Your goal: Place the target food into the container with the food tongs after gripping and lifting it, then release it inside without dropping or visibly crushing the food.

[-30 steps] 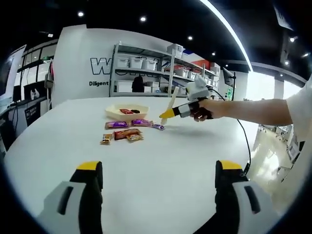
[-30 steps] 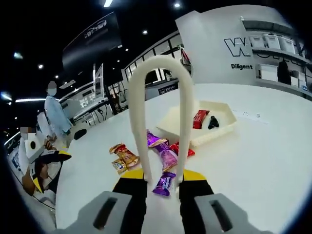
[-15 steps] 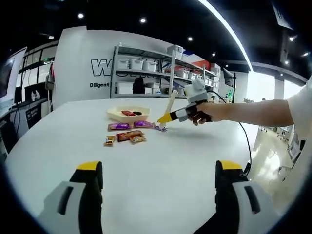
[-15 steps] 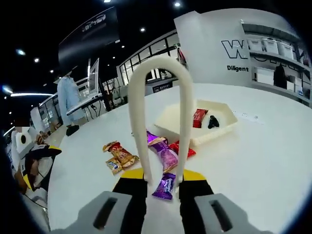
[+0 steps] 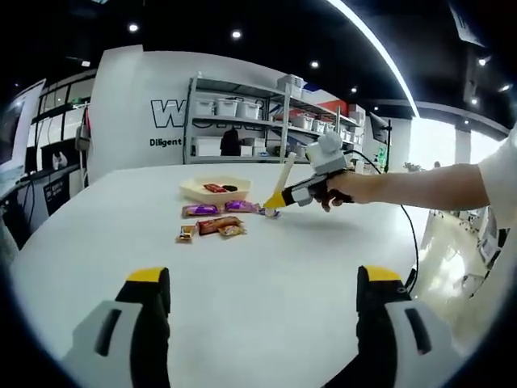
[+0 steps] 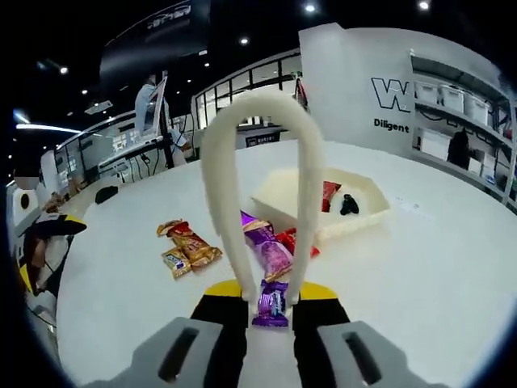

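My right gripper (image 6: 269, 291) is shut on cream food tongs (image 6: 216, 174); their looped end points forward and their tips sit by the jaws. Between the tips lies a small purple candy (image 6: 272, 303), low over the white table. Whether it touches the table I cannot tell. The left gripper view has the right gripper (image 5: 279, 196) held by a hand, just right of the cream container (image 5: 214, 191). That container (image 6: 355, 224) holds a red wrapper and a dark piece. My left gripper (image 5: 265, 279) stands open and empty over the near table.
Loose wrapped sweets lie before the container: two purple (image 5: 200, 210), an orange-red one (image 5: 214, 225) and a small yellow one (image 5: 187, 234). A person's arm and a black cable (image 5: 404, 230) reach in from the right. Shelves with bins (image 5: 242, 105) stand behind.
The right gripper with the tongs has drifted slightly right in the left gripper view. The purple candy stays between the tong tips. The left gripper has not moved.
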Available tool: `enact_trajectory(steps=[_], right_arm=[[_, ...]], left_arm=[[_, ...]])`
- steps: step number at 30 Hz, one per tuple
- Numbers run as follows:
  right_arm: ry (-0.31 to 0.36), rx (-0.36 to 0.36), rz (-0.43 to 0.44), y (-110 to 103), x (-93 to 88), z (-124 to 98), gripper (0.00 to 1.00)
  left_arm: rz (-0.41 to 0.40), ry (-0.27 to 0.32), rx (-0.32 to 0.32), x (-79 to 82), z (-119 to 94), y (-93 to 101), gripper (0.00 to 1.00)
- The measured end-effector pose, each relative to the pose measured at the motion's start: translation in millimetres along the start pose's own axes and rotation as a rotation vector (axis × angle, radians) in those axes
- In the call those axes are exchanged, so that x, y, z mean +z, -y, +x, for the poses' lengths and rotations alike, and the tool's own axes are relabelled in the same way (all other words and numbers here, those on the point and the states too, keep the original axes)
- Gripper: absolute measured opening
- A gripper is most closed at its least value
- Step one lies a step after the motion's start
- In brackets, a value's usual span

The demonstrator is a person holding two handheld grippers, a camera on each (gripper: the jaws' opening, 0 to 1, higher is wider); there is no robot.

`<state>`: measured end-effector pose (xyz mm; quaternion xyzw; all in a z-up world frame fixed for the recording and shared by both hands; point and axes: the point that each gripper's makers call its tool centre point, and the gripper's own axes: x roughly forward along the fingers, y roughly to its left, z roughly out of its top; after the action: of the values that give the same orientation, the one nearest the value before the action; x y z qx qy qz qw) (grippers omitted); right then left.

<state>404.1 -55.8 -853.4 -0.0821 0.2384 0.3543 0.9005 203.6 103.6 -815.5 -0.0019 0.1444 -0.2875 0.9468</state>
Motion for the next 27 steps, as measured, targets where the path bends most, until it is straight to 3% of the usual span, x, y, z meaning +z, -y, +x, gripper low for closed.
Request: enact_trajectory(steps=[5,10,18,19,27], right_arm=[[0.0,-0.057,-0.032,7,2.8,-3,0.09],[0.126,-0.062,0.106,16,35.0,-19,0.1],[0.17,-0.068,0.126,31,65.9,-38,0.1],[0.175,-0.056,0.155,33,69.9,-38,0.1],[0.181,-0.071,0.128,31,91.6,-32,0.1]], left_arm=[[-0.003,0.005,-0.003,0.2,-2,0.8,0.94],[-0.004,-0.001,0.01,-2.3,-6,-6.3,0.94],[-0.017,0.003,0.016,-3.0,-6,-8.5,0.94],[-0.017,0.002,0.015,-3.3,-6,-8.5,0.94],[-0.023,-0.001,0.023,-4.0,-9,-13.2,0.94]])
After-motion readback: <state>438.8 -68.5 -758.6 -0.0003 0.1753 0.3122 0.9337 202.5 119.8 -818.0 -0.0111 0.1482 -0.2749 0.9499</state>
